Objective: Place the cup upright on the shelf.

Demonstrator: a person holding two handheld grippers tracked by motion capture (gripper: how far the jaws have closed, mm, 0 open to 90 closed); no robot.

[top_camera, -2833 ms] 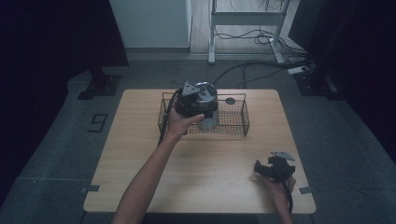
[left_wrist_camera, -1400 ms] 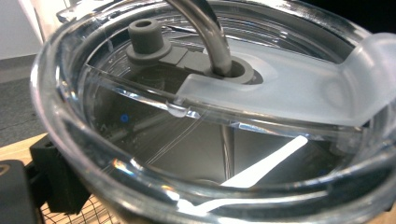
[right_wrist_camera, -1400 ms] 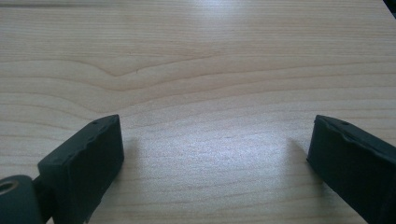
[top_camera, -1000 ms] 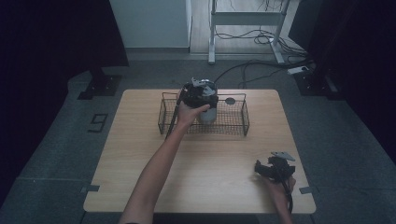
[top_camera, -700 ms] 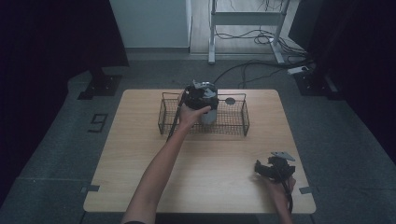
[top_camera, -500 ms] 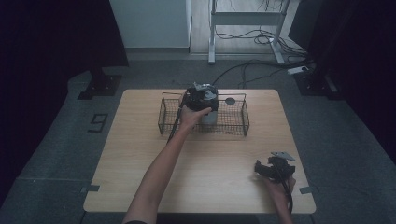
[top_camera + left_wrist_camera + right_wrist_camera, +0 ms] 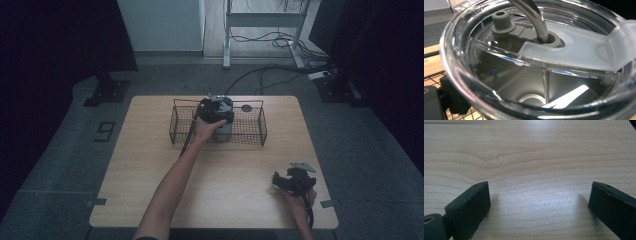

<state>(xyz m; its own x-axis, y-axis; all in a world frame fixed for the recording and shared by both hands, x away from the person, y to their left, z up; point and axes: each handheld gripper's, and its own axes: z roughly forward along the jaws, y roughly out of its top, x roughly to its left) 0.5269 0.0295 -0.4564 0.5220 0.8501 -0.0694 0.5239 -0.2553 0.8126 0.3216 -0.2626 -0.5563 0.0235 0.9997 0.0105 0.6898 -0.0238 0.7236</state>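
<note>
High view puts my tumbler [image 7: 223, 131] standing inside the black wire basket [image 7: 182, 131], near its middle, on the far half of the desk [image 7: 150, 165]. My left hand-held gripper [image 7: 216, 109] sits right on top of the tumbler, with my hand [image 7: 206, 129] wrapped around the gripper's near side and my forearm reaching up from the bottom edge. A small dark round thing [image 7: 246, 108] lies at the far rim of the basket; I cannot tell what it is, nor whether it is inside the basket or just behind it.

Left gripper view looks straight down onto the tumbler's clear plastic lid [image 7: 574, 50], very close. A metal straw [image 7: 534, 17] runs through a grey rubber grommet [image 7: 549, 40] in the lid, and a grey stopper [image 7: 501, 20] stands just beside it. Through the lid I see the shiny steel inside of the cup. One black jaw shows at the lower left, beside the rim, over basket wire. I cannot tell whether this gripper is clamped on anything.

My right hand-held gripper [image 7: 294, 180] rests low at the near right corner of the desk, well apart from the basket. Right gripper view has its two black jaws spread wide, with bare wood grain between them.
</note>
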